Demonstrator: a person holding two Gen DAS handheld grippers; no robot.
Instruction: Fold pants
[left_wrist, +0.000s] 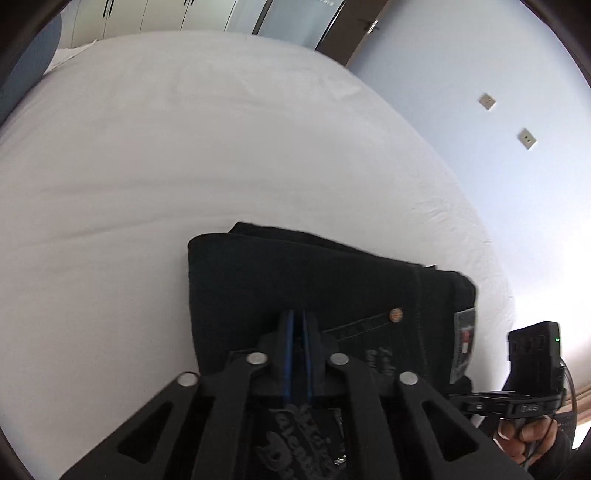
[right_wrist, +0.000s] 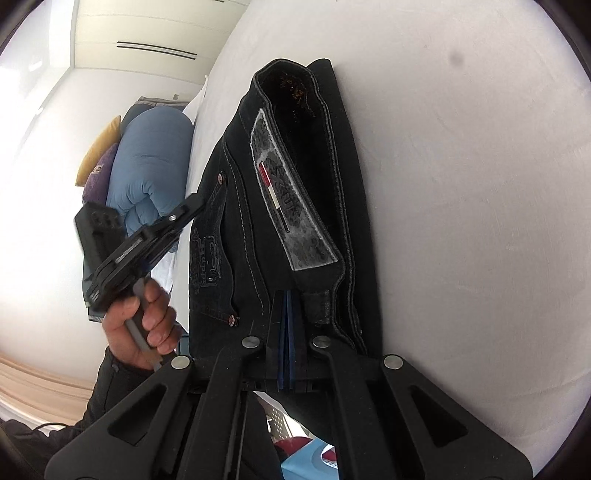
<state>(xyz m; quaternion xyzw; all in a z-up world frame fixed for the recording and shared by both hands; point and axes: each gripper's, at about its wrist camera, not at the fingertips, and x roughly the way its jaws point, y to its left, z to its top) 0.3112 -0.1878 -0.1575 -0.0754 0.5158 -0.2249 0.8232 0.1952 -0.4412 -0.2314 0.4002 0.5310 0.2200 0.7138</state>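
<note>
Left wrist view first: the white bed (left_wrist: 184, 166) fills the left and middle, and the black pants (left_wrist: 314, 280) lie near its edge as a compact folded bundle, one rounded fold on the left and the patch and rivet toward the right. The left gripper (left_wrist: 298, 332) sits at the bundle's near edge with its blue-lined fingers (left_wrist: 290, 354) drawn together; cloth lies right at the tips, so I judge it pinches the pants, though the pinch itself is hidden. At far right the right gripper (left_wrist: 480, 400) shows side-on in a hand (left_wrist: 524, 435).

Right wrist view, again from the left: a blue bolster (right_wrist: 147, 166) and cushions lie beyond the bed; the left gripper (right_wrist: 195, 205) reaches onto the pants (right_wrist: 295, 206), held by the left hand (right_wrist: 147, 317). In the middle the bundle stands long, waistband patch facing up. The right gripper (right_wrist: 288, 306) has its fingers (right_wrist: 290, 332) nearly together at the waistband end, apparently clamped on a layer.

The fold looks close to finished. To do this step well, keep both grips level so the layers stay stacked, lay the bundle flat with edges aligned, and release only once the cloth rests on the bed; letting one side go early would probably let the top layer slide.
</note>
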